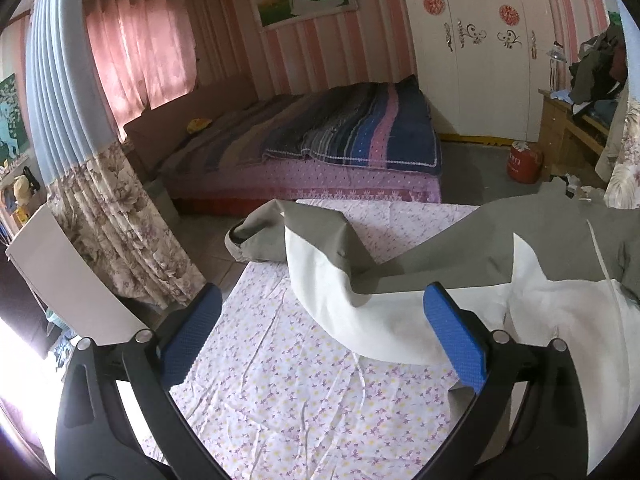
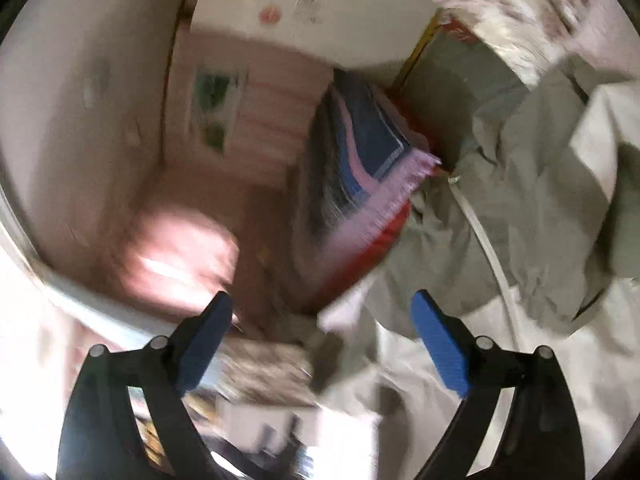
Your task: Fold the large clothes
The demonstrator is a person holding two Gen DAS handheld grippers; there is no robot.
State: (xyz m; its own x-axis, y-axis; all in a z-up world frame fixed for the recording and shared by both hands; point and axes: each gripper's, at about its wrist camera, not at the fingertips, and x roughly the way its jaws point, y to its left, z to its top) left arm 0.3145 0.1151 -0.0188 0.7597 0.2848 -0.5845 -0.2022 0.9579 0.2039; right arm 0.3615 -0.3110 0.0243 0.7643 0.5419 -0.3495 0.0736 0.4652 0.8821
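Beyond the left gripper (image 1: pixel 320 300) lies the jacket (image 1: pixel 420 264).

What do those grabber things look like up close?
Both match. The left gripper and the right gripper each have two shiny black curved arms joined by round silver bolts, tipped with bright blue bumpy pads. No hands, sleeves or cables show.

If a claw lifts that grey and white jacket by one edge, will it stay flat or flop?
Probably flop: the jacket already drapes in soft folds. Its white lining looks smooth, perhaps slippery. The sleeve would likely dangle.
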